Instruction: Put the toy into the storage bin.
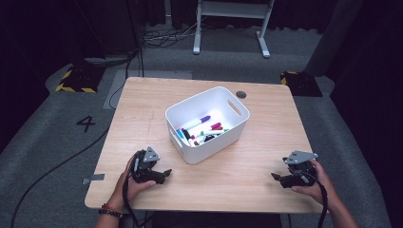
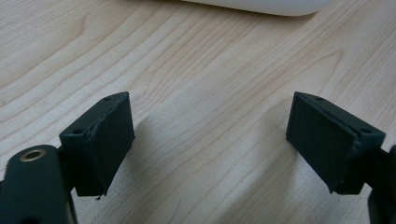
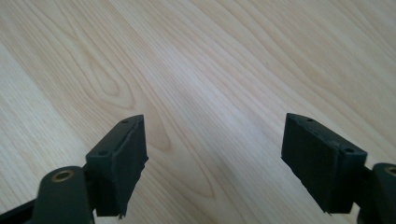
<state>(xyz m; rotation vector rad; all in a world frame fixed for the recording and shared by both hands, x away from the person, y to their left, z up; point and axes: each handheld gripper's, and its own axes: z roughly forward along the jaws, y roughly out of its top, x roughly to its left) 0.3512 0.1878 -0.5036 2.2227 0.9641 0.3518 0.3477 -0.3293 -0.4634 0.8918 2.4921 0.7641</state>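
A: What is on the left?

B: The left hand-held gripper (image 1: 160, 175). It rests low on the wooden surface (image 1: 142, 118). Its jaws are wide apart and hold nothing.

A: And in the middle?

B: A white bin (image 1: 190, 153) full of markers (image 1: 199, 130). The bin sits up and to the right of the left hand-held gripper, quite near it. In the left gripper view the bin's (image 2: 261, 5) rounded bottom edge peeks in at the top, straight ahead of the jaws.

A: Which way do the markers lie?

B: Mostly slanted, from lower left up to upper right, piled in the bottom of the bin.

A: And on the right?

B: The right hand-held gripper (image 1: 280, 178). Its jaws are wide apart too, with nothing between them. It sits farther from the bin, which lies up and to its left.

A: So who should reach in?

B: I think the left one. It is closer.
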